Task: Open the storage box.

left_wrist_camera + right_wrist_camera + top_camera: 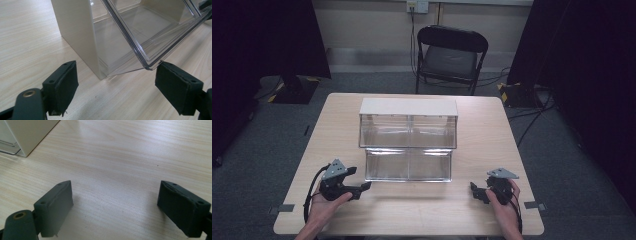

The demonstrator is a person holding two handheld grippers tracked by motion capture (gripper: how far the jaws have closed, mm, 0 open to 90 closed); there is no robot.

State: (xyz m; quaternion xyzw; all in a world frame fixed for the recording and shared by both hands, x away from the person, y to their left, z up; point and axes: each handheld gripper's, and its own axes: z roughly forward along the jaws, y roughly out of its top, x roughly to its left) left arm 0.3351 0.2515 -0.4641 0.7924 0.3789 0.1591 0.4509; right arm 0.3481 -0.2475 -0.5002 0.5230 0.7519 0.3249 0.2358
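Observation:
A cream-framed cabinet (408,107) with clear plastic drawers stands in the middle of the wooden table (492,130). Its lower clear drawer (408,165) is pulled out toward me. My left gripper (363,187) rests low near the front left of that drawer, held by a hand, its jaws wide apart with nothing between them. In the left gripper view the drawer's clear corner (150,66) hangs just above the right pad (177,91), beside the cream side wall (77,32). My right gripper (475,191) sits at the front right, open and empty over bare wood (117,182).
A black folding chair (449,57) stands beyond the table's far edge. Dark curtains hang at both sides, and cables run across the grey carpet at the right. Tape marks (282,208) sit at the table's front corners.

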